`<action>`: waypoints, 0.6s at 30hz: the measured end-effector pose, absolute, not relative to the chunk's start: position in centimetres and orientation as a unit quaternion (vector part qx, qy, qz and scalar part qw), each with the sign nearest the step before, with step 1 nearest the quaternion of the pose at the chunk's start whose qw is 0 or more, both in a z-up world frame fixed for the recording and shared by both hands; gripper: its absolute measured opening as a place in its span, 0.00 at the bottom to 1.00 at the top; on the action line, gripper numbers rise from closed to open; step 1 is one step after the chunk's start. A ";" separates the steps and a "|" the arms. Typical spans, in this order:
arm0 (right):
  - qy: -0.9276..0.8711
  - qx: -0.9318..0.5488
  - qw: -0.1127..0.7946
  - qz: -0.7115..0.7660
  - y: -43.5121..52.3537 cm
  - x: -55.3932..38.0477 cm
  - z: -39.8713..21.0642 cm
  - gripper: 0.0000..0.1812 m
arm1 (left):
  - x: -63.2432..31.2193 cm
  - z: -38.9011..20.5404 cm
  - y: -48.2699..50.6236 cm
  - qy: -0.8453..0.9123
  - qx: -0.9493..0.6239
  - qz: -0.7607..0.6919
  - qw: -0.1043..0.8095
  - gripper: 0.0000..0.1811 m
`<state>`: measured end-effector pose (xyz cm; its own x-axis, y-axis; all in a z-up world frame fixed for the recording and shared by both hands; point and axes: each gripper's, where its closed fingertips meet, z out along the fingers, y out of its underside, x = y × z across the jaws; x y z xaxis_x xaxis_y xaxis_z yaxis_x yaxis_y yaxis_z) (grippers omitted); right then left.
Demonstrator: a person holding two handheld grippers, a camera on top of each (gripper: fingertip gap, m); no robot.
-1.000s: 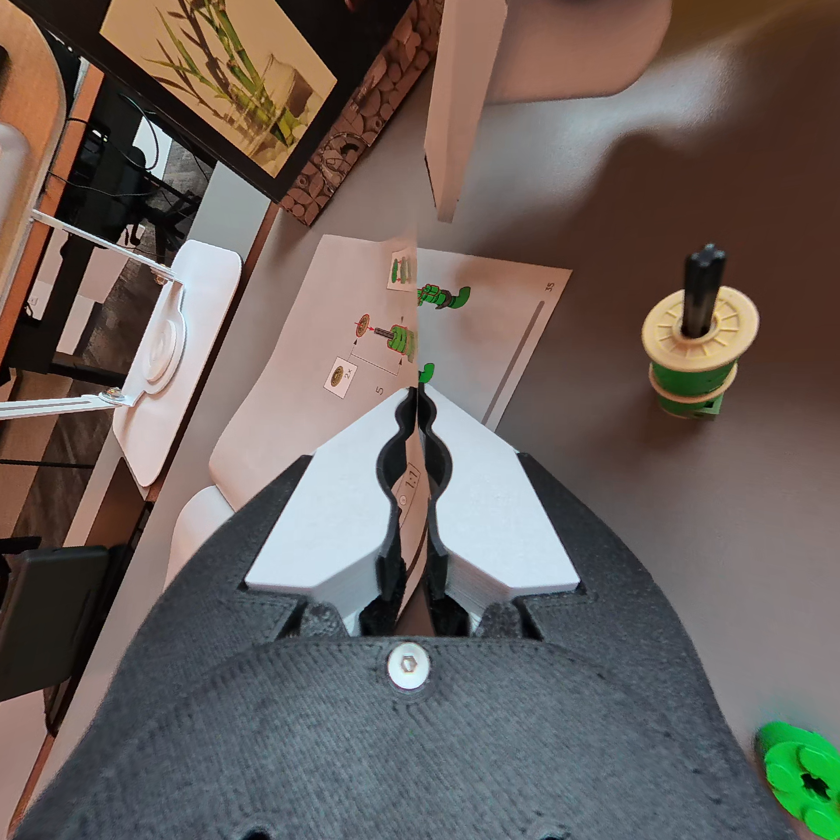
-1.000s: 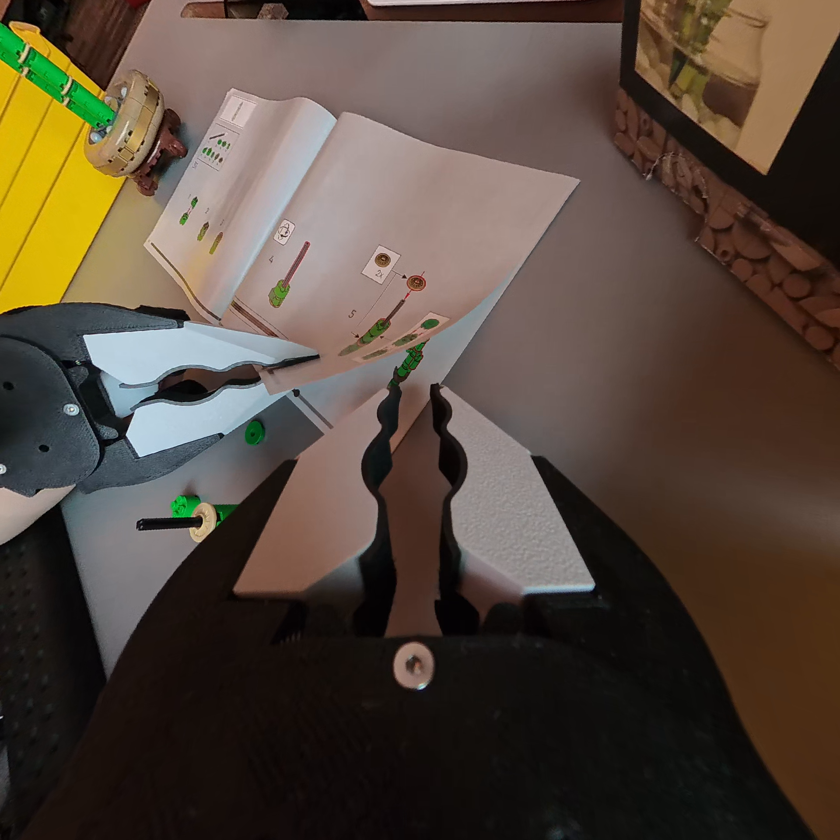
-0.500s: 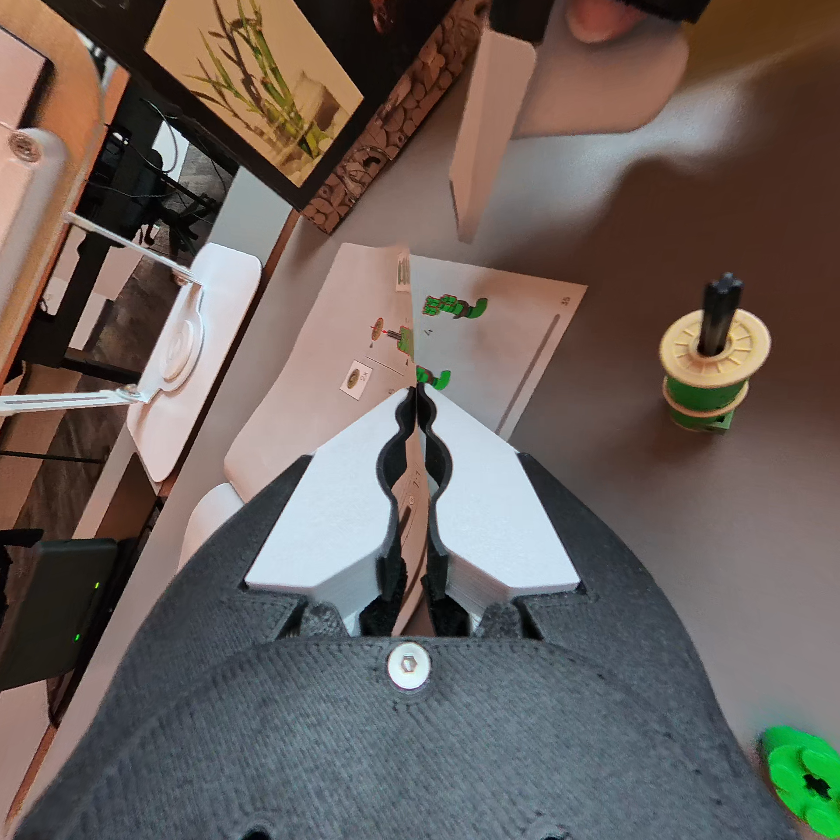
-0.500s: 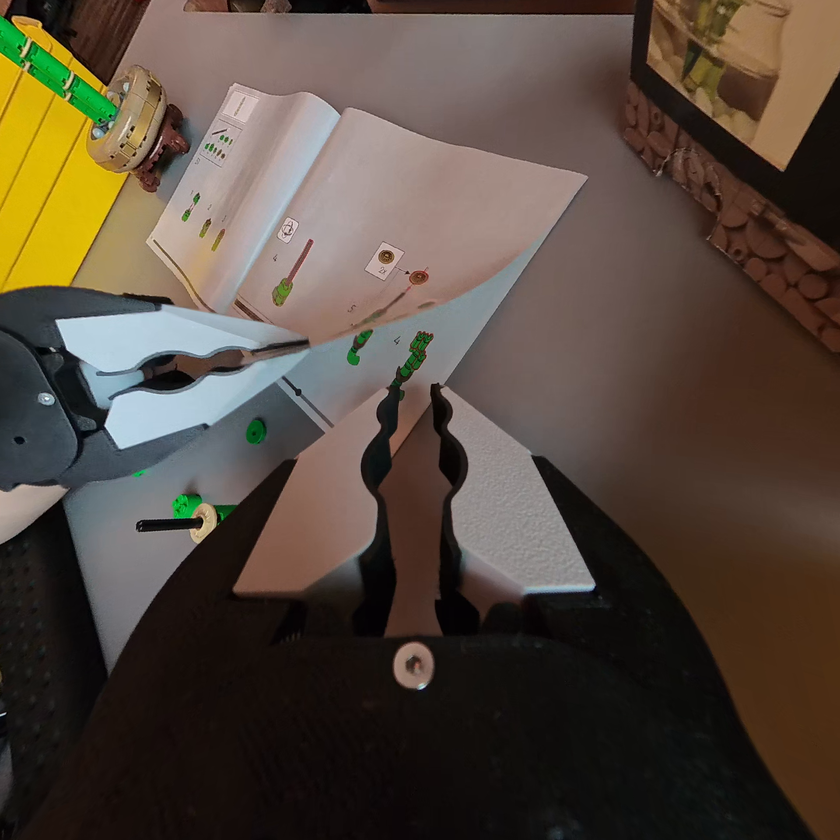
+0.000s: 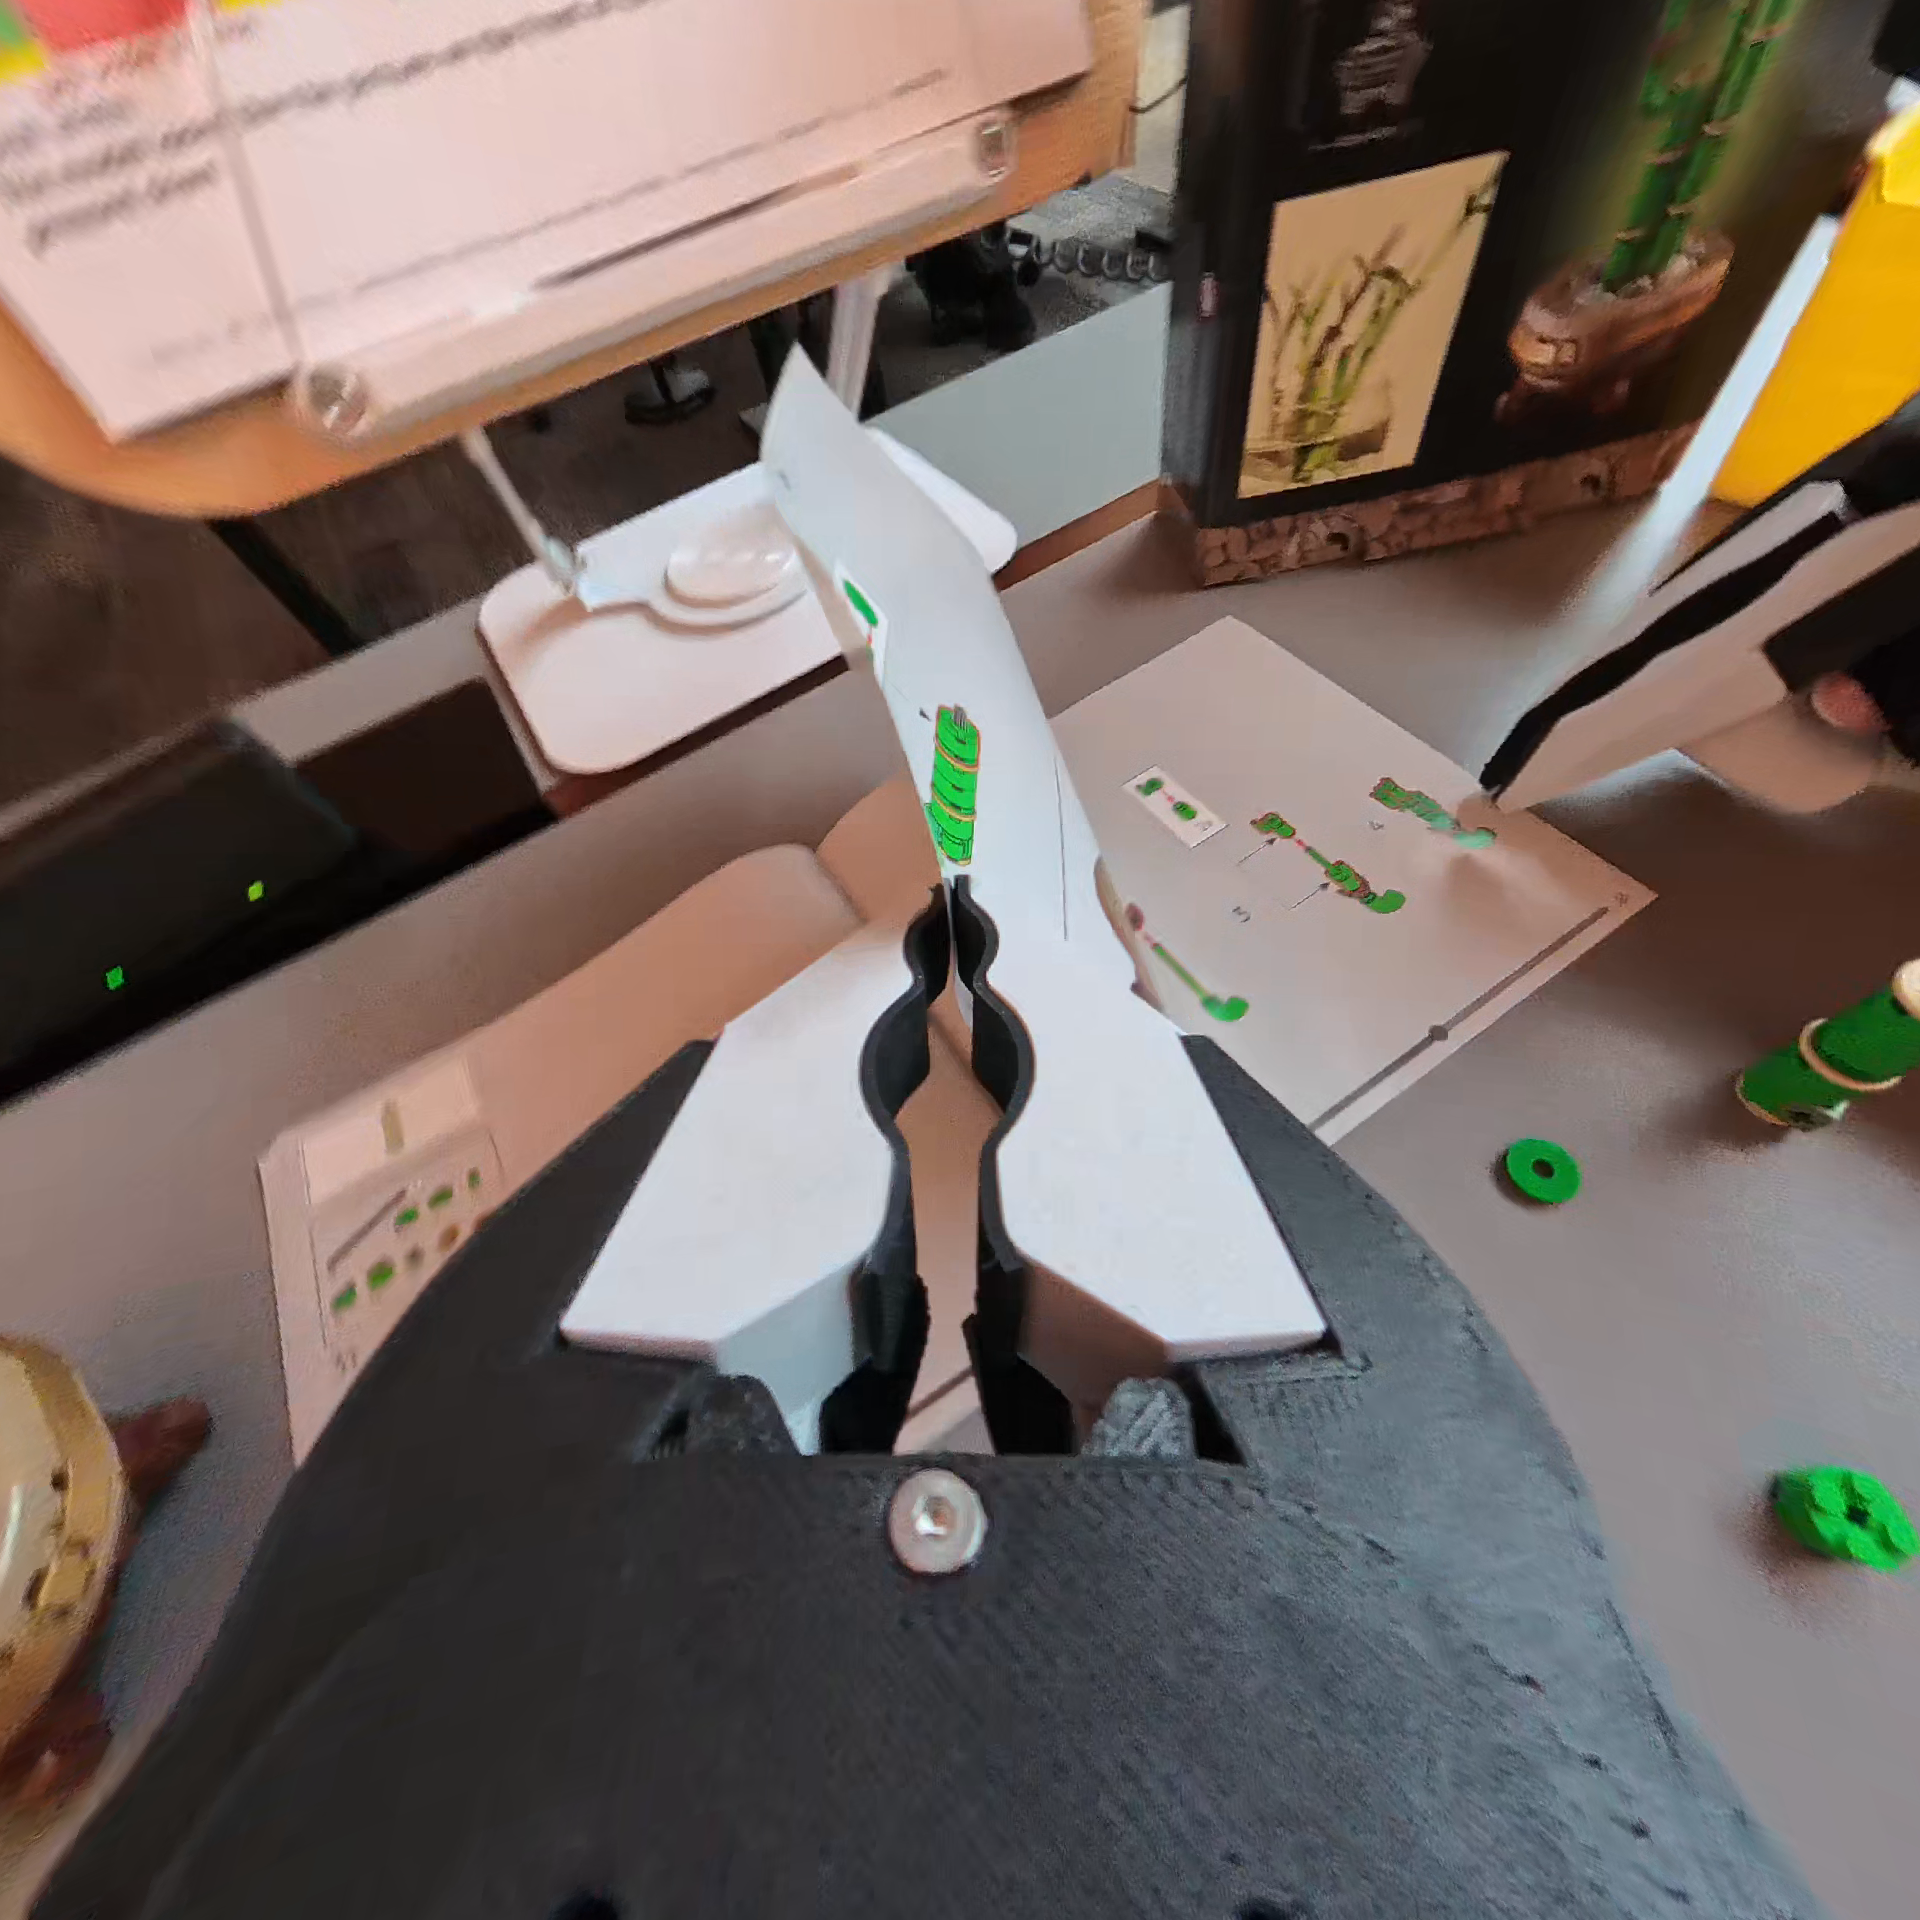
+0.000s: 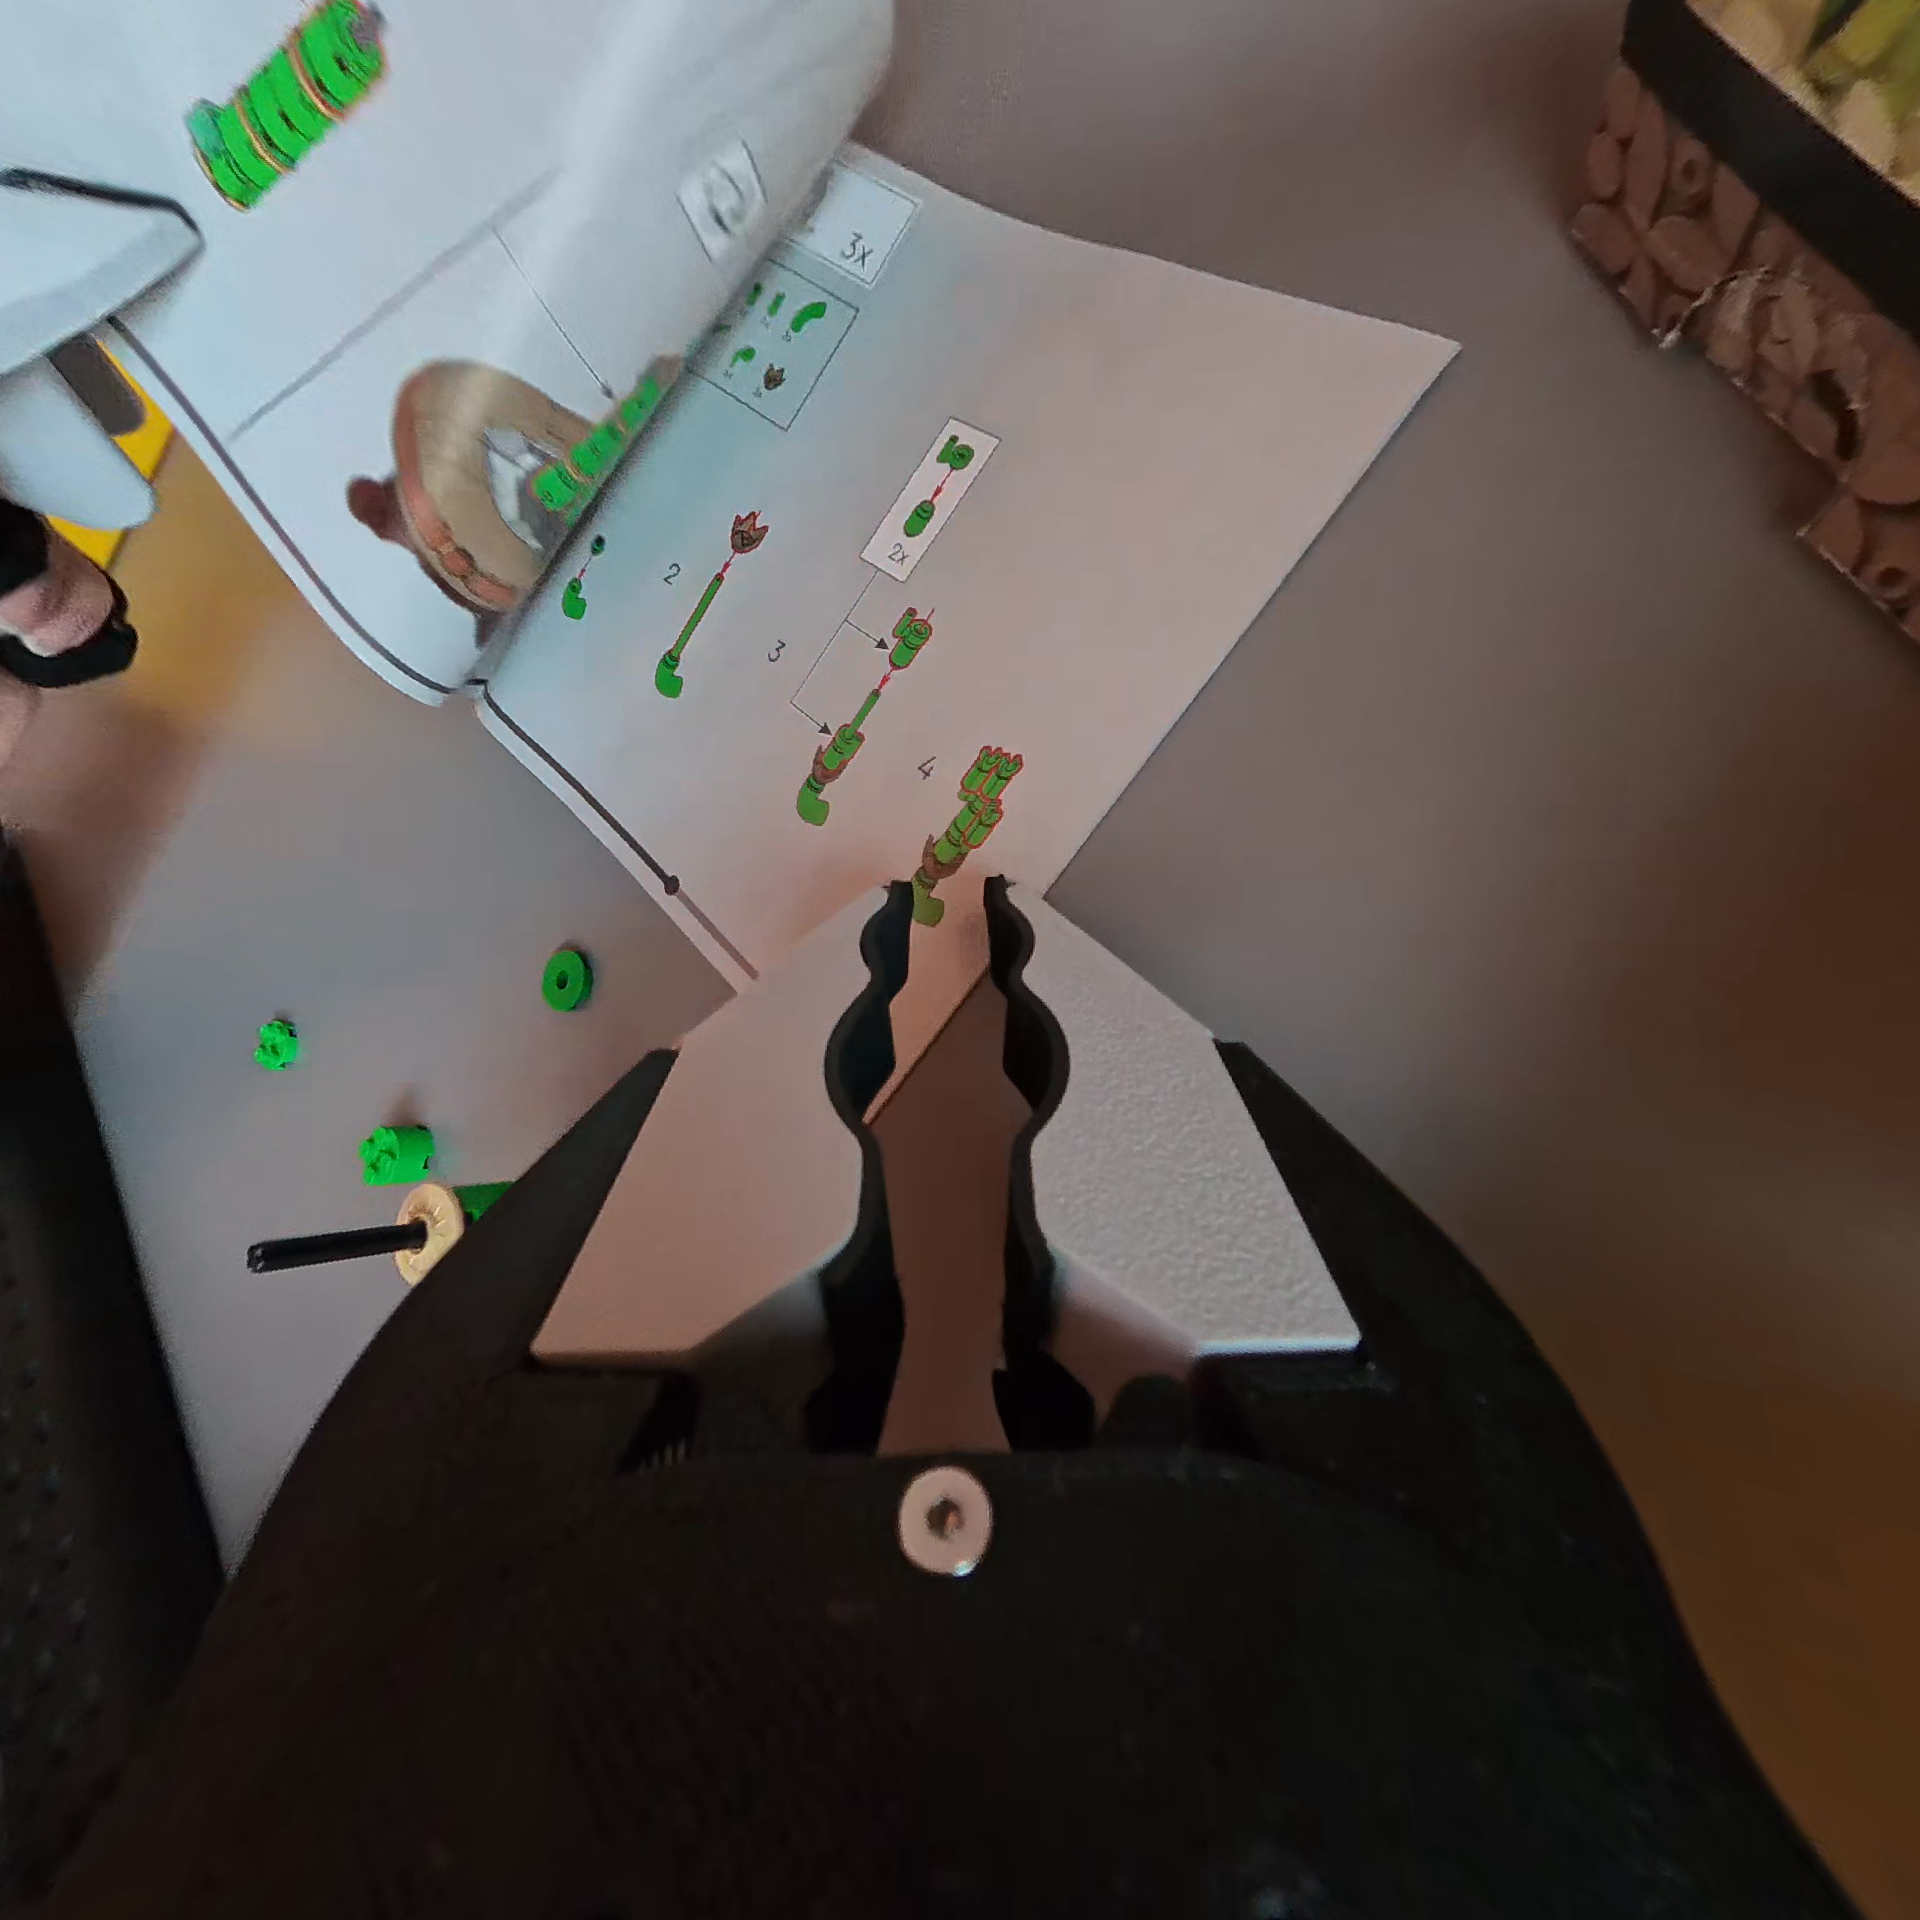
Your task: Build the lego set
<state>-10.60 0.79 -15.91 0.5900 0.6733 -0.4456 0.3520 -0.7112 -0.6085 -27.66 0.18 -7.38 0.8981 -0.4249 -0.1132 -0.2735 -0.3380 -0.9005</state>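
The grey table (image 6: 1455,831) carries everything, and the open instruction booklet (image 6: 1091,499) lying on it serves as the reference. Beyond the booklet's far edge stands the dark set box (image 5: 1434,312) with its plant pictures. The left gripper (image 5: 952,896) has its fingertips pinched together on one page (image 5: 935,665) of the booklet, which stands lifted and curved up from the spread. The right gripper (image 6: 940,888) sits at the near corner of the booklet's flat right-hand page, its jaws a small gap apart with nothing between them; whether the tips touch the paper cannot be told. Just off the booklet's near-left edge lie the loose parts: a black axle carrying a tan disc and green pieces (image 6: 416,1236), a green round brick (image 6: 395,1153) beside it, a flat green ring (image 6: 567,978) closest to the booklet, and a small green studded piece (image 6: 276,1043).
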 end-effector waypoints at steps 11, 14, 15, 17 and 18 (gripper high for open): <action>-0.307 -0.854 0.251 0.337 0.8 -11.0 -15.0 0.08 | -36.0 -12.7 -2.3 0.111 -0.874 -0.086 0.465 0.00; -0.323 -0.866 0.240 0.297 0.4 -10.1 -14.4 0.08 | -37.0 -14.0 -2.9 0.102 -0.886 -0.075 0.446 0.00; -0.331 -0.870 0.239 0.277 0.2 -9.6 -13.6 0.08 | -37.3 -14.4 -3.1 0.100 -0.890 -0.073 0.439 0.00; -0.335 -0.862 0.271 0.267 0.1 -9.6 -10.5 0.08 | -37.8 -15.0 -3.5 0.096 -0.896 -0.069 0.429 0.00; -0.334 -0.854 0.294 0.270 0.0 -10.0 -8.6 0.08 | -38.0 -15.4 -3.7 0.095 -0.899 -0.066 0.423 0.00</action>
